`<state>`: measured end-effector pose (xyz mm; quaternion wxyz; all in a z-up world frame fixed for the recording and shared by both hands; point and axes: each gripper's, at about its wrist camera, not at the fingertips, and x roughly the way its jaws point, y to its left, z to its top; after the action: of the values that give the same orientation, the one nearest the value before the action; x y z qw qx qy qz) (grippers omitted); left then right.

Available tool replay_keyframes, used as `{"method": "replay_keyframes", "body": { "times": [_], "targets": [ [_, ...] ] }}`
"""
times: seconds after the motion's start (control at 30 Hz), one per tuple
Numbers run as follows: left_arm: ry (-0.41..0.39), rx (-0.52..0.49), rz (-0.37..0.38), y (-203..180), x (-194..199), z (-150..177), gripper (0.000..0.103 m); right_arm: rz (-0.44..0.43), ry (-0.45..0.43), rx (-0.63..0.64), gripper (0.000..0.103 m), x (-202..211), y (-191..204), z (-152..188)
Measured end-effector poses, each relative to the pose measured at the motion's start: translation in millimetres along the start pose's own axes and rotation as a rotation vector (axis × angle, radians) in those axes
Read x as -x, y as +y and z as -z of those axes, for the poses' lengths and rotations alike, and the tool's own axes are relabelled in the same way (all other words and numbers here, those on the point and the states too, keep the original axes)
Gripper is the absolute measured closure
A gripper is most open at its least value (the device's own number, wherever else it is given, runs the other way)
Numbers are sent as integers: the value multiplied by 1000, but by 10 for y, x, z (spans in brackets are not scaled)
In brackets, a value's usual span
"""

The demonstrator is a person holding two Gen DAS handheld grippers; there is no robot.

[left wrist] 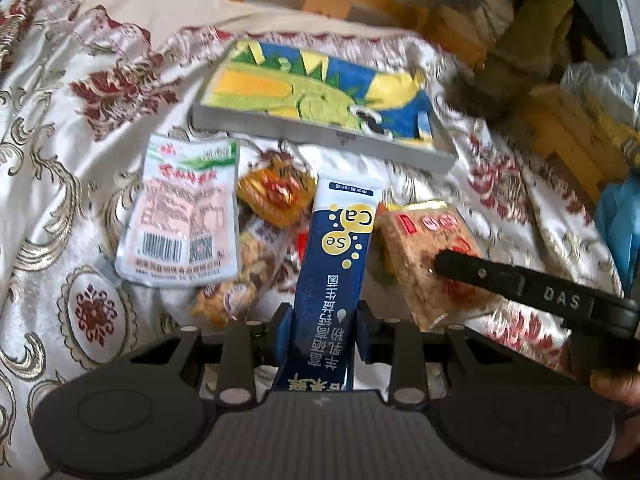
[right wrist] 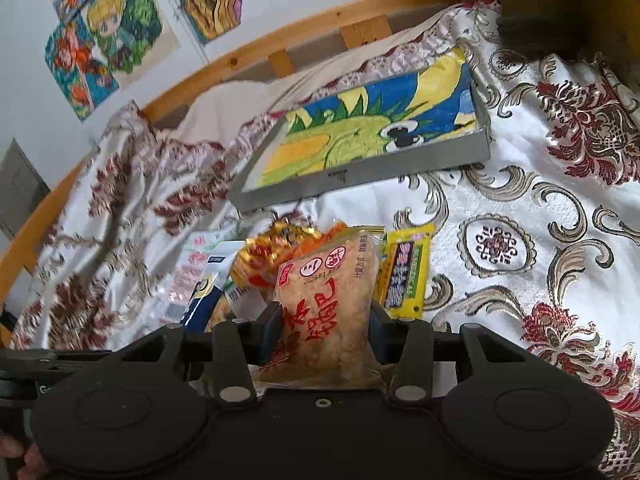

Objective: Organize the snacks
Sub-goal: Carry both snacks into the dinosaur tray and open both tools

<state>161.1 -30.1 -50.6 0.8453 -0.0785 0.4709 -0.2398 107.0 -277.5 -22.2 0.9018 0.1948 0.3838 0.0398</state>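
Left gripper [left wrist: 322, 330] pinching blue sachet [left wrist: 335, 276] | right gripper [right wrist: 323, 332] pinching rice-cracker pack [right wrist: 328, 304] | risk: slick wrappers slipping, missing tray [left wrist: 320, 136]

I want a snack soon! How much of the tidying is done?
Nothing looks put away yet: the tray holds no snacks. In hand: the left gripper holds the blue stick packet and the right gripper holds the rice cracker pack. Left: the white pouch, orange packet and yellow bar.

A home bedroom: brocade bedspread [right wrist: 520, 184], wooden bed rail [right wrist: 248, 52], wall drawings [right wrist: 108, 36].
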Motion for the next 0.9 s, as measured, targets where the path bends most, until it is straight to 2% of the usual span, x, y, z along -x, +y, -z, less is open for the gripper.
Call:
{"method": "replay_keyframes", "body": {
  "times": [0.13, 0.27, 0.37, 0.5, 0.6, 0.73, 0.9],
  "targets": [
    [-54, 25, -11, 2, 13, -182, 68, -48, -60, -64, 57, 88, -68, -108],
    [-128, 53, 0, -24, -35, -503, 68, -92, -141, -110, 56, 88, -126, -320],
    [-206, 86, 6, -51, -136, -822, 68, -112, -215, -126, 56, 5, -176, -546],
    [-266, 98, -4, -82, -377, -1225, 68, -109, -286, -154, 56, -230, -309, -853],
    [-286, 109, -23, -61, -650, -1506, 68, -84, -317, -180, 56, -473, -431, -1073],
    [-278, 138, -42, -32, -1052, -1810, 68, -32, -309, -205, 56, -866, -598, -1332],
    [-229, 122, -92, -37, -1536, -1963, 68, 45, -259, -229, 56, -1259, -741, -1466]
  ]
}}
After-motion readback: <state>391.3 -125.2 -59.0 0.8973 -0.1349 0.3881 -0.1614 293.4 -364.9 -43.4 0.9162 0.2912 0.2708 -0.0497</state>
